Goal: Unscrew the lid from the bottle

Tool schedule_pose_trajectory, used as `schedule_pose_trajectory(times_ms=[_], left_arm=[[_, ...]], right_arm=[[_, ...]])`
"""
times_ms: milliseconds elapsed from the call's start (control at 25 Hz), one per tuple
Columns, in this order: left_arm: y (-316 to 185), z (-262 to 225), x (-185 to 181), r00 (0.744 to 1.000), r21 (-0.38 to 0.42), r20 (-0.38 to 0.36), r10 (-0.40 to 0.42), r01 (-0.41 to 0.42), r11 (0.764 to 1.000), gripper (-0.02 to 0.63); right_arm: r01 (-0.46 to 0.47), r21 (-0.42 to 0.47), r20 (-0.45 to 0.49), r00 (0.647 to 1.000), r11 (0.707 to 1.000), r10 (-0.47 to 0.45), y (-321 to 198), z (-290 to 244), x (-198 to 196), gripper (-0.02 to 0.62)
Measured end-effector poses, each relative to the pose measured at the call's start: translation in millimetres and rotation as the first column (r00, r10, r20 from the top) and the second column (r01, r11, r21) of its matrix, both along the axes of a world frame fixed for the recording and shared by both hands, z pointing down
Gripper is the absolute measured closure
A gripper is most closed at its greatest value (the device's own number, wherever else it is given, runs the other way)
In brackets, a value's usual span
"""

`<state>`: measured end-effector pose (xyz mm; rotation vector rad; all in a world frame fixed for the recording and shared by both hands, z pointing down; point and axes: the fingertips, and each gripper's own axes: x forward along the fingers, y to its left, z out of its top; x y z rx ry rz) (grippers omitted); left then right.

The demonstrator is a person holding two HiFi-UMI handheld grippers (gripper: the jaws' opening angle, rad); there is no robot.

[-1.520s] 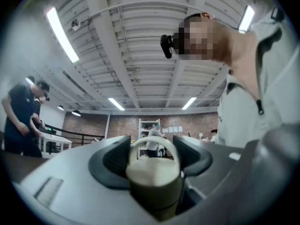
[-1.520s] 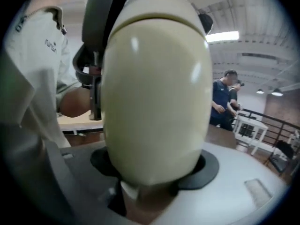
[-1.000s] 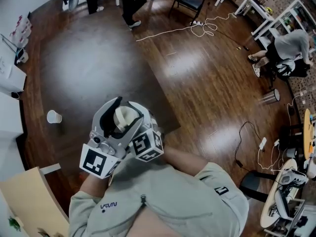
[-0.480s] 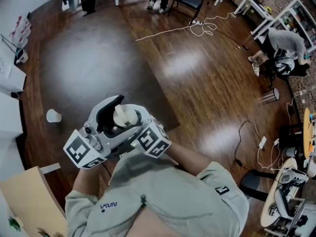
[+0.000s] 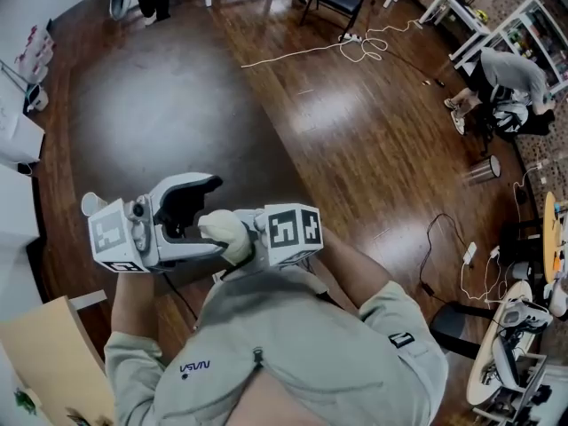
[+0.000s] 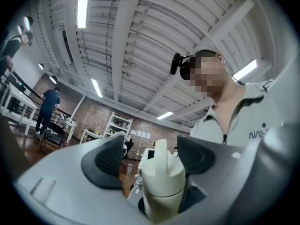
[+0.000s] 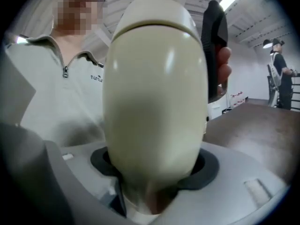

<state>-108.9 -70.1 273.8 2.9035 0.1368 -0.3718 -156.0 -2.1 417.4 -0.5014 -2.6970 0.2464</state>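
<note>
A cream bottle [image 5: 232,238] is held in front of the person's chest, and its body [image 7: 154,102] fills the right gripper view. My right gripper [image 7: 154,170] is shut on the bottle, with the dark pads [image 7: 208,165] pressing against its sides. In the left gripper view the bottle's cream lid [image 6: 161,175] stands between the jaws of my left gripper [image 6: 152,156]. Those jaws are opening: the left pad [image 6: 108,161] stands clear of the lid, and the right pad sits close beside it. In the head view my left gripper [image 5: 206,213] is to the left of the bottle.
Below is a dark wooden floor. A paper cup [image 5: 88,204] stands on it by the left gripper's cube. White cables [image 5: 359,50] trail across the far floor. White furniture [image 5: 18,140] lines the left side, and a wooden board [image 5: 49,353] is at bottom left. A seated person [image 5: 510,78] is at far right.
My left gripper has swung out to the left and its jaws have spread away from the lid. The right gripper's cube has shifted right, and the bottle stays in its grip.
</note>
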Motion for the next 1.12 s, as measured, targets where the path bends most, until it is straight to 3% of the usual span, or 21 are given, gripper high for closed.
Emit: schedule_pose_trajectory(times_ms=[160,360,480,680,760,840,920,1000,1120], left_arm=[[21,5,2,0.988,0.052,0.029,0.152,-0.153,0.987,0.252],[45,9,10,0.955,0.018,0.077,0.288,-0.290,0.957,0.258],[45,15,13,0.954,0.013,0.092,0.284,-0.287,0.958,0.305],[38,18,14,0.966,0.021,0.104,0.235,-0.238,0.971,0.307],[30,19,16,0.978,0.040,0.114,0.172,-0.178,0.983,0.308],[14,21,16,0.991,0.087,0.123,0.057,-0.068,0.994,0.308],[-4,25,15,0.985,0.139,0.144,-0.091,0.071,0.988,0.308],[-23,31,14,0.953,0.173,0.165,-0.253,0.224,0.959,0.308],[-45,41,10,0.864,0.202,0.174,-0.473,0.438,0.876,0.308]], right_arm=[[0.119,-0.087,0.009,0.993,0.989,-0.119,20,-2,3,0.298],[0.188,-0.133,0.016,0.982,0.973,-0.187,35,0,3,0.298],[0.198,-0.143,0.021,0.980,0.970,-0.197,37,1,3,0.298],[0.175,-0.130,0.008,0.984,0.976,-0.175,29,5,2,0.298],[0.112,-0.091,-0.007,0.994,0.989,-0.113,16,9,-1,0.298],[-0.006,-0.019,-0.028,1.000,1.000,0.006,-6,15,-6,0.298],[-0.168,0.083,-0.048,0.984,0.982,0.172,-36,22,-10,0.298],[-0.342,0.203,-0.057,0.931,0.917,0.360,-70,30,-11,0.298],[-0.537,0.370,-0.043,0.806,0.759,0.591,-114,39,-5,0.298]])
